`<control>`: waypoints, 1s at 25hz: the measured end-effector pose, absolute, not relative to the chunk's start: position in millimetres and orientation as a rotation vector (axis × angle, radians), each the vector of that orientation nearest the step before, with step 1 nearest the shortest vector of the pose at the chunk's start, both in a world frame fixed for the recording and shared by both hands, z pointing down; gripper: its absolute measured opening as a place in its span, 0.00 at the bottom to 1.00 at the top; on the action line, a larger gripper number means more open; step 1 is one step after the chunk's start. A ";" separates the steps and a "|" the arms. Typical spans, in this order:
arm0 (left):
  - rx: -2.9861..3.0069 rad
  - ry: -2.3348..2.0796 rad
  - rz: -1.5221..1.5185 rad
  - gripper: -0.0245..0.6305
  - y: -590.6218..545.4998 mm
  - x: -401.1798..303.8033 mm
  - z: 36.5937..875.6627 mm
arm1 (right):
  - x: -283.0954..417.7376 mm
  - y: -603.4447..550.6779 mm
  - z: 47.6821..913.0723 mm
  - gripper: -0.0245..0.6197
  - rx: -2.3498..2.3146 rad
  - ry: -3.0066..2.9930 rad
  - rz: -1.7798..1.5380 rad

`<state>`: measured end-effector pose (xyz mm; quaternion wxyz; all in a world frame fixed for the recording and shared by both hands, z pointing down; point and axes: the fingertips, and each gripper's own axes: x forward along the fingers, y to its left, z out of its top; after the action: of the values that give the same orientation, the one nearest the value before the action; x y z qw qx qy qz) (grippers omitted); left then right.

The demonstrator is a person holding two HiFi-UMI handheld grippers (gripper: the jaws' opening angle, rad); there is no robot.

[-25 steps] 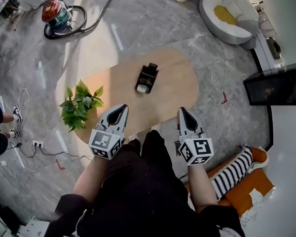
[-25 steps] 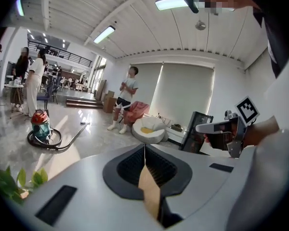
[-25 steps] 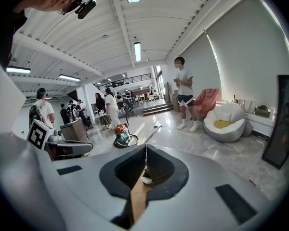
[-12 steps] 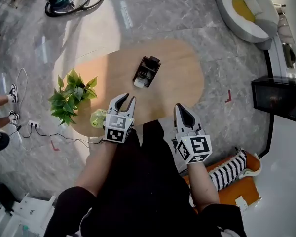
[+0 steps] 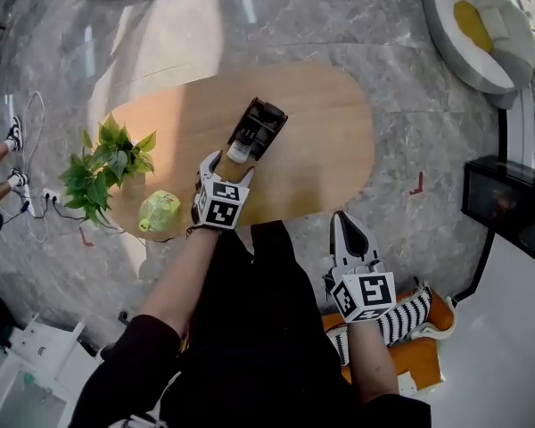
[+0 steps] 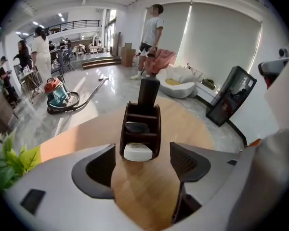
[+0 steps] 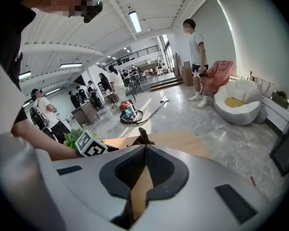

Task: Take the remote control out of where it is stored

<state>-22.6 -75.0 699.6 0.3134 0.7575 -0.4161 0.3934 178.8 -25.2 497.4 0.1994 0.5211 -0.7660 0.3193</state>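
Observation:
A dark brown holder (image 5: 255, 128) stands on the oval wooden table (image 5: 325, 154). In the left gripper view the holder (image 6: 156, 131) has a black remote (image 6: 148, 93) upright in its back slot, a dark one in the middle, and a white remote (image 6: 137, 151) at the front. My left gripper (image 5: 229, 165) is just short of the holder. Its jaws are opening wide, and nothing is between them (image 6: 140, 166). My right gripper (image 5: 349, 235) is shut and empty. It hangs off the table's near edge, by my right leg.
A potted plant (image 5: 102, 163) and a yellow-green pot (image 5: 159, 210) sit at the table's left end. An orange seat with a striped cushion (image 5: 408, 321) is at lower right, with a black cabinet (image 5: 508, 205) beyond. People (image 6: 151, 32) and a vacuum cleaner (image 6: 58, 97) are on the floor farther off.
My left gripper has moved forward over the table to the holder, and its jaws have gone from shut to wide open. The right gripper has dropped back toward my body, still shut.

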 end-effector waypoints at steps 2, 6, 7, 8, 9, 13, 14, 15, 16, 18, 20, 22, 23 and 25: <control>1.962 -1.076 1.115 0.55 -77.7 -24.3 723.2 | 186.5 -25.3 503.3 0.05 1.462 -2.133 0.907; 1.906 -1.044 1.216 0.55 -84.9 -24.1 754.4 | 198.2 -25.1 512.5 0.05 1.461 -2.122 0.933; 1.902 -1.040 1.242 0.55 -86.6 -24.0 759.1 | 200.0 -24.9 514.8 0.05 1.460 -2.119 0.938; 1.897 -1.033 1.265 0.55 -87.4 -23.7 763.9 | 201.4 -24.6 517.0 0.05 1.461 -2.116 0.944; 1.890 -1.024 1.281 0.55 -87.6 -23.0 768.8 | 202.3 -24.4 518.9 0.05 1.463 -2.113 0.952; 1.875 -1.024 1.308 0.55 -93.5 -19.1 778.0 | 204.0 -24.8 522.3 0.05 1.471 -2.111 0.979; 1.867 -1.031 1.310 0.55 -95.4 -18.6 778.3 | 204.8 -25.1 523.1 0.05 1.474 -2.109 0.986; 1.857 -1.041 1.312 0.53 -97.1 -19.0 778.1 | 205.5 -25.4 524.2 0.05 1.476 -2.107 0.993; 1.850 -1.051 1.319 0.51 -98.4 -20.0 777.5 | 205.8 -25.5 525.3 0.05 1.477 -2.104 1.001; 1.853 -1.063 1.361 0.46 -99.4 -22.8 775.2 | 203.9 -25.1 526.4 0.05 1.468 -2.105 1.009; 1.865 -1.060 1.396 0.44 -99.6 -24.2 774.3 | 198.5 -25.4 525.8 0.05 1.445 -2.115 1.004; 1.870 -1.059 1.397 0.44 -100.0 -24.2 774.9 | 192.7 -25.6 525.4 0.05 1.427 -2.125 0.996; 1.872 -1.059 1.390 0.44 -100.3 -23.9 774.6 | 190.0 -25.3 525.3 0.05 1.421 -2.129 0.993; 1.877 -1.062 1.372 0.44 -100.9 -24.1 771.8 | 184.2 -23.9 524.9 0.05 1.404 -2.137 0.983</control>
<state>-24.1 -100.9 771.8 0.2886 0.7032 -0.3976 0.5140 184.2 -23.9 524.9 0.1998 0.5022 -0.7643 0.3518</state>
